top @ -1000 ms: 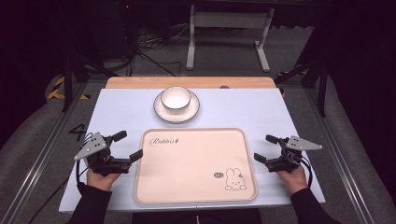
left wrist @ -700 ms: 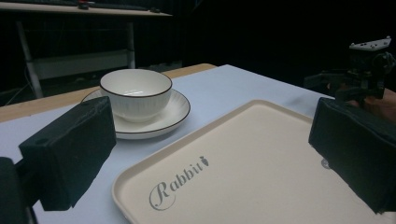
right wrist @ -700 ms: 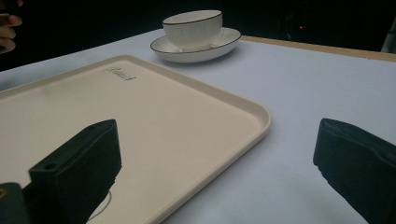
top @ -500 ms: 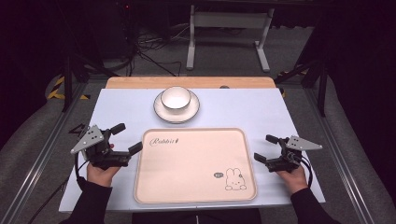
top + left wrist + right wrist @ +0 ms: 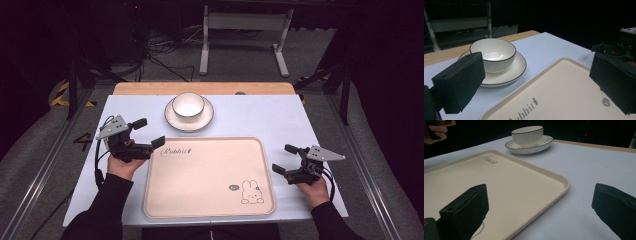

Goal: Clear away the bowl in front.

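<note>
Moved up and forward since a second ago: left gripper (image 5: 148, 131), from beside the near-left part of the tray to the tray's far-left corner, nearer the bowl. Jaws spread wide, nothing between them, aimed toward the bowl and saucer in the left gripper view. Held in the left hand (image 5: 122, 165), dark sleeve behind.

Unmoved over the same span: right gripper (image 5: 286, 158), just beside the tray's right edge, low over the pale blue table cover (image 5: 260, 115). Jaws likewise spread, gripping nothing; in the right gripper view, one jaw over the tray's corner, the other over bare cover.

At the middle of the table: large cream rectangular plastic tray (image 5: 200, 180), rounded corners, "Rabbit" lettering near its far-left corner and a small rabbit drawing near its near-right corner, nothing on it.

Beyond the tray's far edge, apart from it: white ribbed ceramic bowl with a dark rim (image 5: 188, 104), upright on a matching white saucer (image 5: 205, 118), seemingly empty.

Behind the cover: strip of bare wooden tabletop (image 5: 150, 88).
</note>
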{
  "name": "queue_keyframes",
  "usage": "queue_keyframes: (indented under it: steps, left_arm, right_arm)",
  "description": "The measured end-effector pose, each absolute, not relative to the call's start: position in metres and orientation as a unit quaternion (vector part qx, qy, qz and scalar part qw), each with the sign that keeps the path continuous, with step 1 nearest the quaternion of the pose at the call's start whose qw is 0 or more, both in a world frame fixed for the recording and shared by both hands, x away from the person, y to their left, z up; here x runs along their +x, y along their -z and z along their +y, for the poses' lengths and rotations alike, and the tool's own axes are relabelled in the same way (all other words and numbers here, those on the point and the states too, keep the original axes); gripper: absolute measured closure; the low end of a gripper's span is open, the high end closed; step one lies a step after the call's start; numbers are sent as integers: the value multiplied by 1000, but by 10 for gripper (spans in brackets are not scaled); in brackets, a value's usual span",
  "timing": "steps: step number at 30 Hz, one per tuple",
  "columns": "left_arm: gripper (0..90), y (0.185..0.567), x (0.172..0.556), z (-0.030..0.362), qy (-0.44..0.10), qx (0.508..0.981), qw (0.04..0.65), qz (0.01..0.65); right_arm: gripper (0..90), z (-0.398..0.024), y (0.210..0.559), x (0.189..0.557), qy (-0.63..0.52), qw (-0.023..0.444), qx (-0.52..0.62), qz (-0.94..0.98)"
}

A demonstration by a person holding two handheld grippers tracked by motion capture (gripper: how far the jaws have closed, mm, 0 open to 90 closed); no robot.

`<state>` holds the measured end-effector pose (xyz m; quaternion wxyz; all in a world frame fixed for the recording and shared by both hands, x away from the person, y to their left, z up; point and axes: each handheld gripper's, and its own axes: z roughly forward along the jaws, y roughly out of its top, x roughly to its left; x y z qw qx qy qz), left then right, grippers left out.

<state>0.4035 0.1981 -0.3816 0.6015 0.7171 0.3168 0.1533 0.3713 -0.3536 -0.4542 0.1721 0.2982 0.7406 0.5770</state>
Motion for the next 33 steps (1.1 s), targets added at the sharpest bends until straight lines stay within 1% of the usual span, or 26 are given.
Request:
queue_keyframes:
  steps: [8, 26, 33]
  left_arm:
    - [7, 376, 426, 190, -167, 721, 589, 324]
    - [8, 367, 461, 172, -160, 731, 577, 329]
    - [8, 367, 474, 169, -155, 728, 574, 342]
  right_arm:
    - [14, -354, 454, 371, -578, 171, 298, 741]
    - [14, -354, 454, 371, -579, 171, 296, 740]
    - [14, -354, 454, 371, -579, 170, 296, 741]
